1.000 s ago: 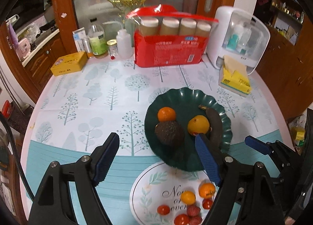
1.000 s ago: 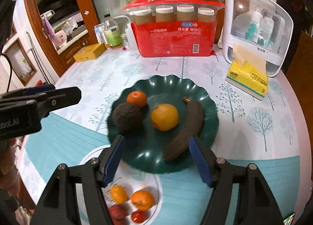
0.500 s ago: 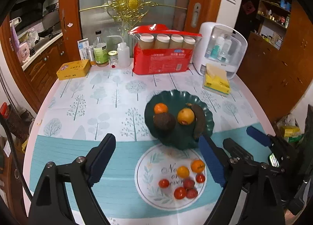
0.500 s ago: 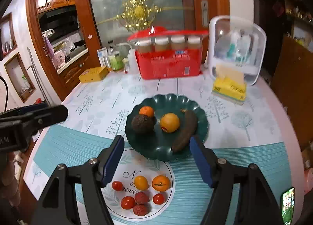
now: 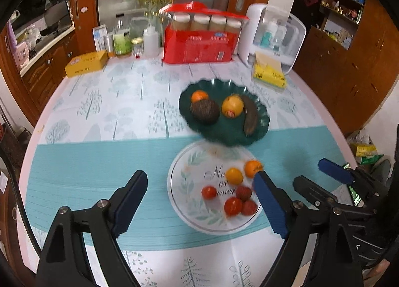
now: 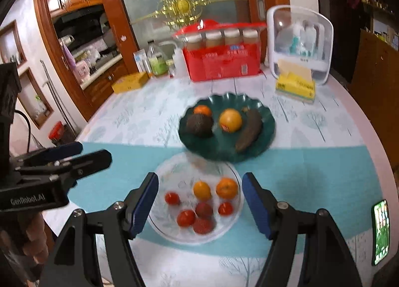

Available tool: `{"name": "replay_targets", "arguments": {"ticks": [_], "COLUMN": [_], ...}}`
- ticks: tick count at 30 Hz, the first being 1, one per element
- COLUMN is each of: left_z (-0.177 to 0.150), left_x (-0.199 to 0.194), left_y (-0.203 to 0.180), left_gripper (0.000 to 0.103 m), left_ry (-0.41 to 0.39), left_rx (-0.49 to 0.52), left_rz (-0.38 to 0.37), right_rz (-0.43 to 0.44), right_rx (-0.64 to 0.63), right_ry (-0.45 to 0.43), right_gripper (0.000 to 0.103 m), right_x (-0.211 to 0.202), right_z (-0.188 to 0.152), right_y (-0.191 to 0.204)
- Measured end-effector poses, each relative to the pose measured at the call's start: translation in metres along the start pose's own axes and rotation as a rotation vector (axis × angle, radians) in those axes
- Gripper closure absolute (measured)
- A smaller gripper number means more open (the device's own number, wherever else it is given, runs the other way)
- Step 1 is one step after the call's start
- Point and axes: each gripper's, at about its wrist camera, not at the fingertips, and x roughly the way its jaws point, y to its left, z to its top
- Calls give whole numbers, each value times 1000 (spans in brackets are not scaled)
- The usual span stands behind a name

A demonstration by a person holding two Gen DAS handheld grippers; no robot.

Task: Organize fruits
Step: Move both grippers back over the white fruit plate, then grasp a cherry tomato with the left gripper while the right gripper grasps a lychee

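Observation:
A dark green scalloped plate [image 5: 261, 126] [image 6: 269, 122] holds a small orange [image 5: 199, 95], a dark avocado [image 5: 204, 111], a yellow-orange fruit [image 5: 232, 106] and a blackened banana [image 5: 250, 115]. In front of it a white printed plate [image 5: 184, 177] [image 6: 169, 169] carries two small oranges [image 6: 202, 189], red tomatoes [image 6: 185, 217] and dark red fruits. My left gripper [image 5: 199, 202] hangs open above the white plate's left part, nothing between its fingers. My right gripper [image 6: 200, 206] is open over the same plate, empty. Each gripper shows at the edge of the other's view.
At the table's far edge stand a red package of jars [image 5: 199, 42], a white dispenser box [image 5: 271, 35], a yellow tissue pack [image 5: 269, 73], a yellow box [image 5: 86, 63] and several bottles [image 5: 122, 39]. A phone [image 6: 380, 231] lies at the near right edge.
Both grippers have drawn back from the green plate toward the near edge, so the white plate is now fully in view. The left jaws stand slightly wider than a second ago.

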Motion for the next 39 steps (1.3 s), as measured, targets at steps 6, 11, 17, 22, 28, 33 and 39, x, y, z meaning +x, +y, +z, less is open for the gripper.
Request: {"name": "replay_targets", "arguments": {"ticks": [6,11,17,22,28,33,39], "left_z": [-33,-50,-47,-42,-42,-42,-38], "left_x": [38,69,96,117,138,146,154], "left_y": [4,8,8,10,5,-3,-9], "left_gripper": [17,17,25,41,61,65,65], "left_ry": [85,141,141,163,204,224,238], "left_rx": [5,5,23,32,59,68,81], "left_rz": [3,4,0,-31,-64,-89,-93], "right_rz": [-8,-9,21,46,73,102,112], "right_rx": [-16,3,20,-20,-61,-65,-110], "right_ry": [35,86,96,118,135,154,151], "right_gripper": [33,33,36,54,57,62,66], "right_x": [16,40,65,86,100,109,111], "right_z": [-40,-66,-79,-83,-85,-86,-88], "right_y": [-5,-13,-16,-12,-6,-9,-6]}}
